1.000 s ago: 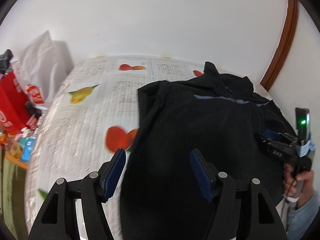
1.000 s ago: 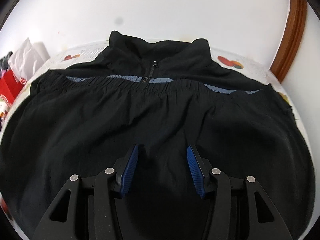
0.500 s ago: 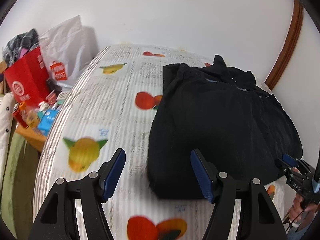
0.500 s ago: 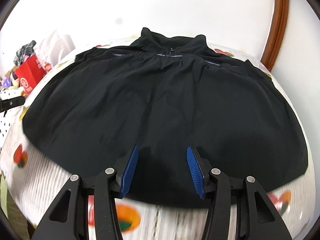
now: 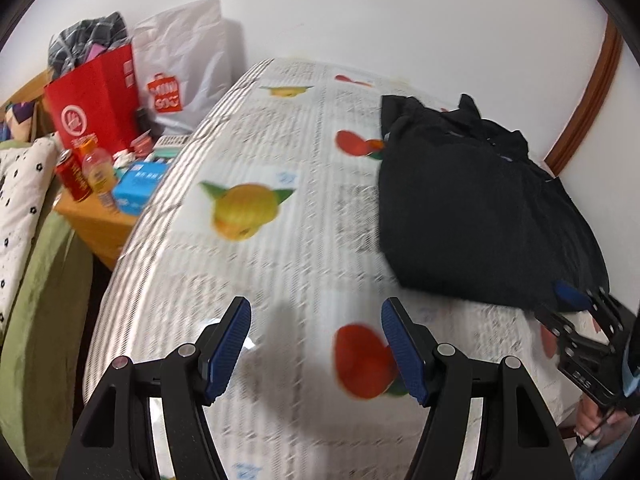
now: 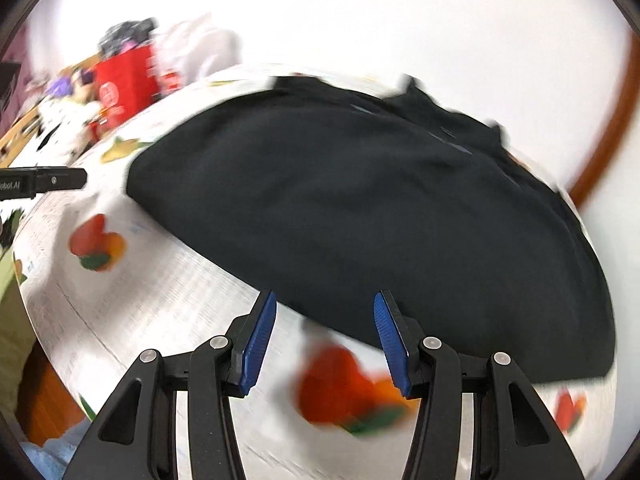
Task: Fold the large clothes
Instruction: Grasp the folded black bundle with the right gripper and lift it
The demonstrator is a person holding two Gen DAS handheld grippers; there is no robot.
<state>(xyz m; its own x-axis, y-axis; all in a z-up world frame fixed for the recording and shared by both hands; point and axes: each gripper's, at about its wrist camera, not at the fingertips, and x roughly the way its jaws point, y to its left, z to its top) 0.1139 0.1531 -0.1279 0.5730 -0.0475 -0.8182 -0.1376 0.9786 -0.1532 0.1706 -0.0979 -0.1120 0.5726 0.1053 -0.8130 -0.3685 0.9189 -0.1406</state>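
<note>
A black jacket (image 5: 472, 208) lies folded on the fruit-print table cover (image 5: 280, 240), its collar toward the far wall. In the right wrist view the jacket (image 6: 360, 208) fills the middle, and its near hem runs just beyond my fingertips. My left gripper (image 5: 316, 344) hangs open over bare cover, well left of the jacket, with nothing between its blue pads. My right gripper (image 6: 324, 340) is open too, above the cover at the jacket's near edge, holding nothing. The right gripper (image 5: 576, 304) also shows at the jacket's near right corner in the left wrist view.
A red paper bag (image 5: 96, 108) and a white shopping bag (image 5: 184, 68) stand left of the table. A can, a bottle (image 5: 96, 172) and a blue box sit on a low wooden stand. A brown door frame (image 5: 588, 92) curves at the right. A green and dotted bedding edge lies far left.
Both grippers have drawn back off the jacket toward the near side. The left one swung left over bare cover; the right one now sits at the hem. Both stayed open.
</note>
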